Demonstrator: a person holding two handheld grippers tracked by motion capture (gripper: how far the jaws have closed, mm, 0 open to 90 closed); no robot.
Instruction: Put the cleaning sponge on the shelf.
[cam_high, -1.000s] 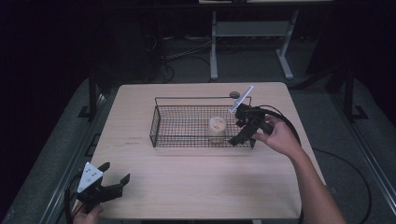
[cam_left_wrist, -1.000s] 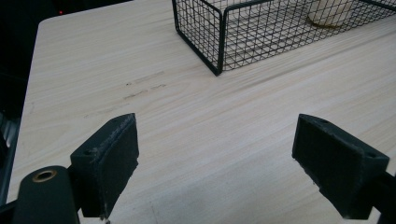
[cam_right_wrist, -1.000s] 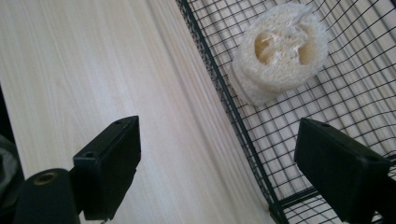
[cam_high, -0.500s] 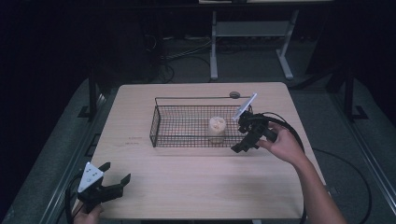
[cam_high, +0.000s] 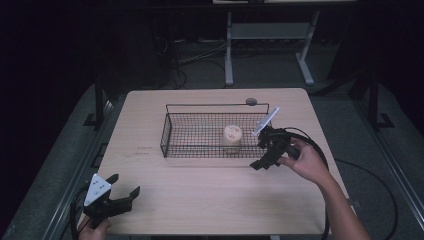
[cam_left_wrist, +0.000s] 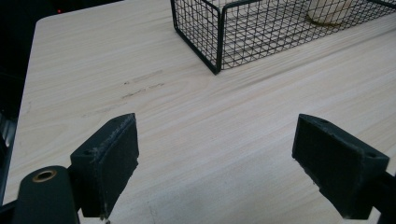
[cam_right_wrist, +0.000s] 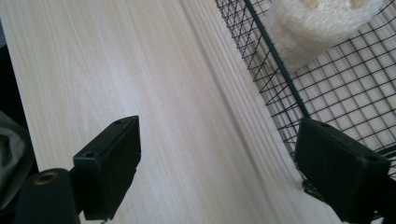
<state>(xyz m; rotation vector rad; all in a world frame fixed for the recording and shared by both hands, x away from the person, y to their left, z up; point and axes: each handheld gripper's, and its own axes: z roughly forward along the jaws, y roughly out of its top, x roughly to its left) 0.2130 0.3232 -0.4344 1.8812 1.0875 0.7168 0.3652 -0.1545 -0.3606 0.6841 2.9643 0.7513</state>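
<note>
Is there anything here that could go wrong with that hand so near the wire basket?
The open right gripper sits right beside the wire basket; a careless move might catch a jaw in the mesh and drag the basket. That could tip the pale sponge-like cylinder standing inside.

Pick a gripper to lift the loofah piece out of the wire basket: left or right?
Right, probably. The right gripper is open beside the near right corner of the wire basket, close to the loofah piece. The left gripper, also open, sits far off at the table's near left corner.
</note>
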